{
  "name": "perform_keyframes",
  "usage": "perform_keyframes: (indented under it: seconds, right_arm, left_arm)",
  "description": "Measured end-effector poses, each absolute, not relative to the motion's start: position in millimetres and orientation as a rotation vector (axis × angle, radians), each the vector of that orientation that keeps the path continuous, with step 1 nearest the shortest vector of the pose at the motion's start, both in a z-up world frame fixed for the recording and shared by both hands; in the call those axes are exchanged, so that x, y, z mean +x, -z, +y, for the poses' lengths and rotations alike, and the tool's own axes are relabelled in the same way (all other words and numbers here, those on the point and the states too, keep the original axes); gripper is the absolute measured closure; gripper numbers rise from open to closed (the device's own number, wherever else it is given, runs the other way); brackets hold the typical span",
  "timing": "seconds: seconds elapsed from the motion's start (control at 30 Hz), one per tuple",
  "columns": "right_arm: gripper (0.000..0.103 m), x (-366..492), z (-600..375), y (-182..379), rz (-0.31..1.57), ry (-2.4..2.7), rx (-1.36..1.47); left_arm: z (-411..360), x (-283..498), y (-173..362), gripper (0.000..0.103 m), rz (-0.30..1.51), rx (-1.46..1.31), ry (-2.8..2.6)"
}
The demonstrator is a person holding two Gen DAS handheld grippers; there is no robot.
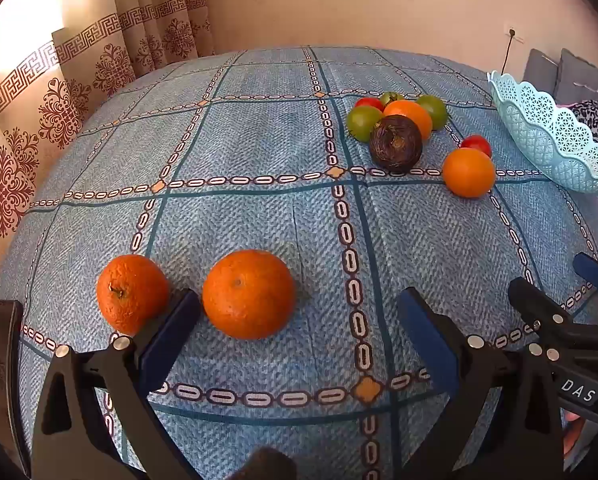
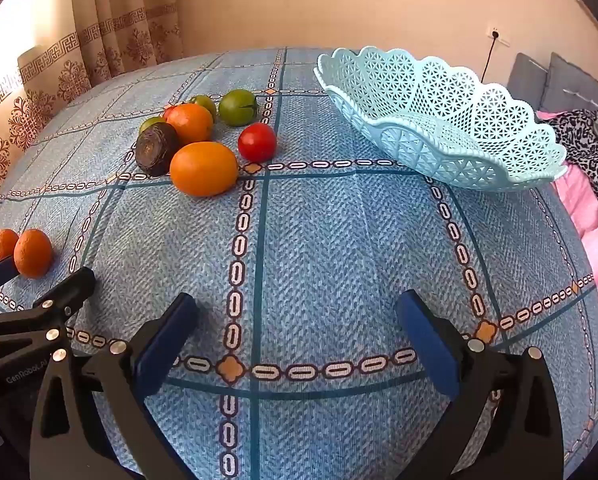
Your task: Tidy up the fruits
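Observation:
Two rough-skinned oranges lie close in the left wrist view: one just ahead of my open left gripper, the other beside the left finger. Farther off is a cluster of fruit: a dark brown fruit, smooth oranges, green tomatoes and red tomatoes. The pale blue lattice basket stands empty at the right. My right gripper is open over bare cloth, with the smooth orange and a red tomato ahead to its left.
A blue checked tablecloth covers the table. Patterned curtains hang behind at the left. Pink and leopard-print fabric lies past the table's right edge. The right gripper's body shows at the lower right of the left view.

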State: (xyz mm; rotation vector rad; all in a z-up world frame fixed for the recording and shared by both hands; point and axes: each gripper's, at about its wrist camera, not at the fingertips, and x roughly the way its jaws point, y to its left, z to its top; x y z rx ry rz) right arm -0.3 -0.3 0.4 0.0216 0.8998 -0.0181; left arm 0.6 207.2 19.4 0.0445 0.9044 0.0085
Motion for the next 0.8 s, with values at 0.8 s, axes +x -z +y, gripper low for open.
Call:
perform_keyframes:
  seconds: [0.8]
  right_arm:
    - [0.005,0.9,-0.7,-0.3,0.902,0.021,0.016]
  left_arm:
    - [208.0,-0.6,-19.0,0.002,0.907,0.048,-0.017]
